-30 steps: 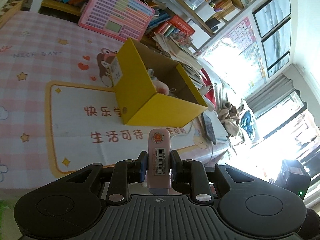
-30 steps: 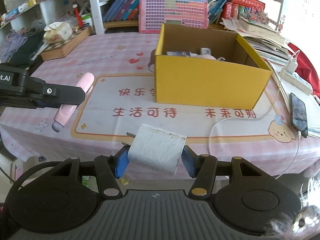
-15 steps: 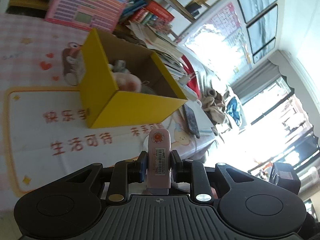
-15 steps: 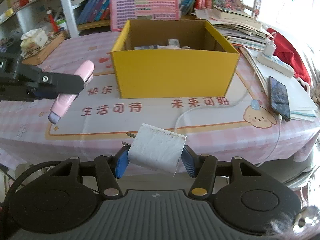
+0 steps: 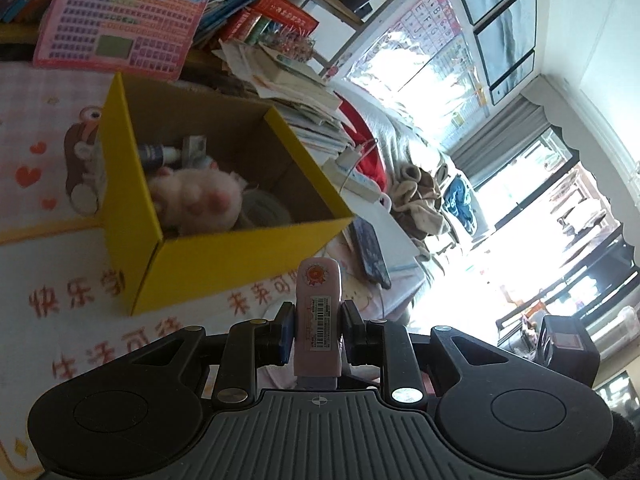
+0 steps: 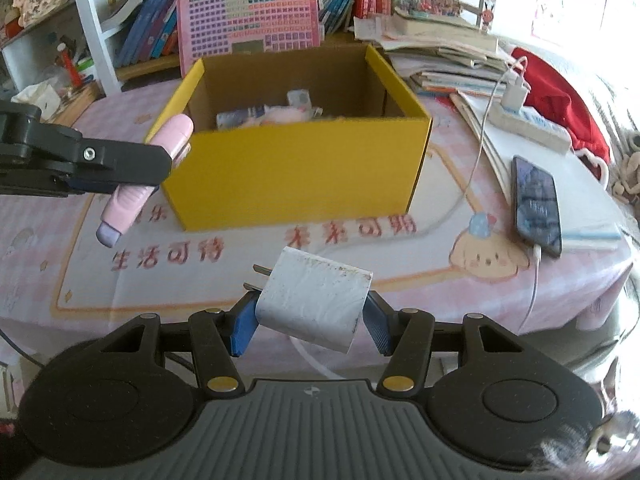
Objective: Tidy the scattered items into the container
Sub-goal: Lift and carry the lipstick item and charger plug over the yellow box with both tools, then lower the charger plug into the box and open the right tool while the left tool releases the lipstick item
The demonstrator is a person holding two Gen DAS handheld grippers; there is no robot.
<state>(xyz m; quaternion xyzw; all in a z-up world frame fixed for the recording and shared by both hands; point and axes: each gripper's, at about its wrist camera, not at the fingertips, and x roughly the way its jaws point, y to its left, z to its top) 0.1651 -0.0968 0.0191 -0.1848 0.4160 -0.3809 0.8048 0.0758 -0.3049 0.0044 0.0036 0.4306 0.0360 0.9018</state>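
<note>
Yellow box point(image 6: 296, 172); one pink tube point(image 5: 318, 316), one white charger point(image 6: 314, 304), both gripped.

Cloth point(image 6: 248, 276) on the surface: red Chinese print. From my right claw's view I read 生活可待 point(image 6: 168, 254) and 未来可期 point(image 6: 352, 232); a further line beside the box point(image 6: 296, 168) is partly hidden, ending in 乐.
From my left claw's view the same cloth point(image 5: 48, 240) shows 快乐学 point(image 5: 76, 292).
Pink tube point(image 5: 319, 312) in my left claw: barcode label, digits too small to read.
Wall poster point(image 5: 436, 20): alphabet letters, A to G legible.
</note>
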